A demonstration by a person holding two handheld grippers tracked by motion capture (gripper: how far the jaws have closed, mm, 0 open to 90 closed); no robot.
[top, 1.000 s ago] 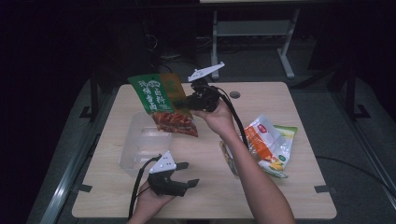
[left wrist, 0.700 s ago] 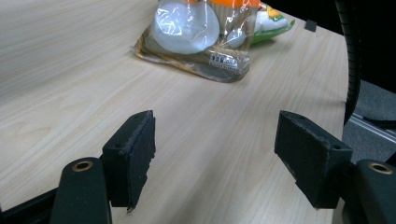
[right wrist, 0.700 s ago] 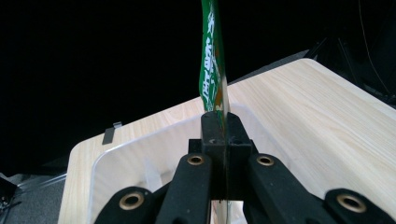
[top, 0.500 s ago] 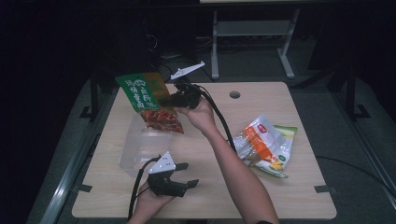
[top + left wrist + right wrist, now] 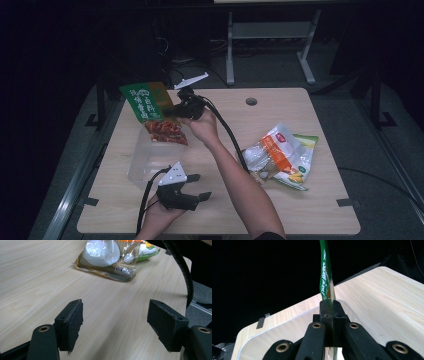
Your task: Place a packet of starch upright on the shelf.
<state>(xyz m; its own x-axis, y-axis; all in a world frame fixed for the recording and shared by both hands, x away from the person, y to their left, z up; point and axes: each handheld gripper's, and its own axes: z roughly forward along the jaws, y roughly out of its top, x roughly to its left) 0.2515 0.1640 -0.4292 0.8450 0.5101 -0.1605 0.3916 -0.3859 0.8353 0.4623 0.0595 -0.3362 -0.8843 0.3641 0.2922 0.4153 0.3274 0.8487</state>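
My right gripper (image 5: pixel 176 111) is shut on a green and orange snack bag (image 5: pixel 150 107) with red contents, and holds it in the air above a clear plastic box (image 5: pixel 142 162) on the table's left side. Seen from the right gripper view, the bag (image 5: pixel 325 277) stands edge-on between the closed jaws (image 5: pixel 329 312), with the box rim (image 5: pixel 287 323) below. My left gripper (image 5: pixel 197 186) rests near the table's front edge, beside the box, open with nothing between its pads (image 5: pixel 72 320).
Two more snack bags (image 5: pixel 280 155) lie on the right half of the wooden table (image 5: pixel 300 215); the left gripper view has them ahead (image 5: pixel 110 257). A round cable hole (image 5: pixel 251 101) sits near the far edge. The right gripper's cable (image 5: pixel 230 137) trails along the forearm.
My right gripper has carried the snack bag leftward and downward, from the table's middle to above the clear box. The left gripper has stayed where it was.
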